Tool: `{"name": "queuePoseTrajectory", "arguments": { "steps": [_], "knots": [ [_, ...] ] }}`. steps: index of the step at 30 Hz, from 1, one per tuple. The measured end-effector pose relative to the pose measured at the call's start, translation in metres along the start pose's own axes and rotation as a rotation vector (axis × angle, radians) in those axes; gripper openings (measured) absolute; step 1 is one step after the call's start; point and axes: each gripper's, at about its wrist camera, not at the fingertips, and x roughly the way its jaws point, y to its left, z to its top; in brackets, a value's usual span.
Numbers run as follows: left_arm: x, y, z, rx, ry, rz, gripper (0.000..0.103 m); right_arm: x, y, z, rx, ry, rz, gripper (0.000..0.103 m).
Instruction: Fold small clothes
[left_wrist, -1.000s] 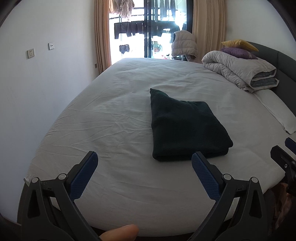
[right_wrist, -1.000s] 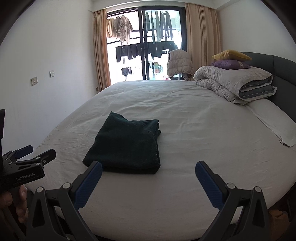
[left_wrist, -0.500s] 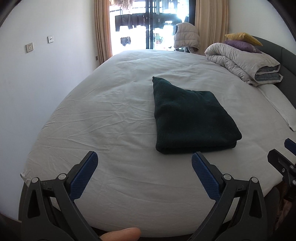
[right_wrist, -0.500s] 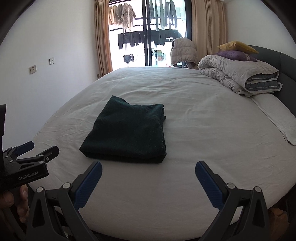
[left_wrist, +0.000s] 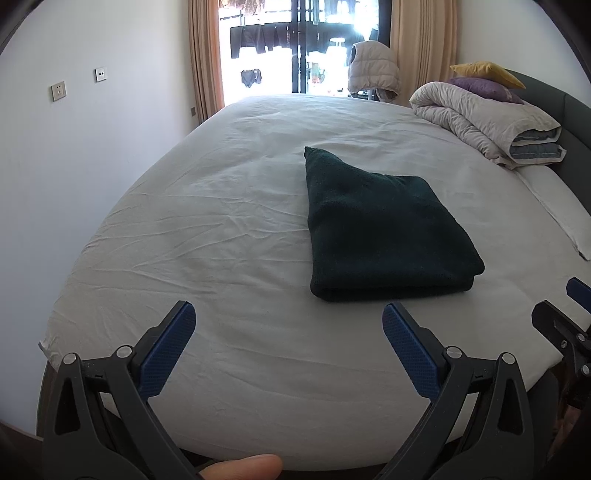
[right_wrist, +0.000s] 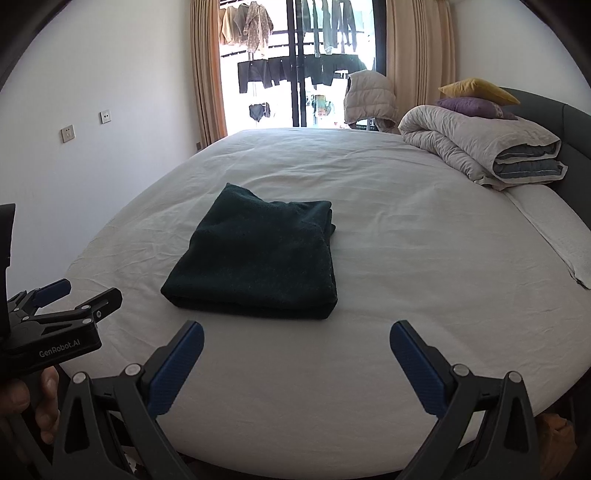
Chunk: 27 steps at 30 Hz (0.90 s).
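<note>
Two grippers: both hover above the near edge of the bed, fingers spread wide, nothing between them.
Left gripper (left_wrist: 289, 325): jaws wide apart and empty, pointing across the white sheet (left_wrist: 229, 206); also visible from the side at the left rim of the right wrist view (right_wrist: 79, 295), a hand (right_wrist: 22, 402) gripping its handle.
Right gripper (right_wrist: 296, 341): jaws wide apart and empty; its tips show at the right rim of the left wrist view.
Folded garment (left_wrist: 384, 229): a dark green, thick-knit piece folded into a neat rectangle, lying flat on the sheet just beyond both grippers, touching neither; seen left of centre in the right wrist view (right_wrist: 258, 258).
Path to it: only wrinkled sheet lies between fingers and cloth.
Far right of bed: a rolled grey duvet (right_wrist: 484, 147) with a purple cushion (right_wrist: 472, 107) and a yellow cushion (right_wrist: 476, 88) stacked on top, well apart from the garment.
Headboard side: a white pillow (right_wrist: 554, 229).
Beyond the bed: a puffer vest (right_wrist: 369, 96) and hanging laundry (right_wrist: 280, 74) at the glass door.
</note>
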Motion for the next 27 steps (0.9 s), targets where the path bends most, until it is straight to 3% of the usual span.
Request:
{"name": "queuePoseTrajectory", "arguments": {
  "steps": [27],
  "knots": [
    [0.013,-0.003,-0.004,-0.005,0.029,0.009,0.103,0.008,0.0,-0.003,0.01,0.025,0.008,0.103]
  ]
}}
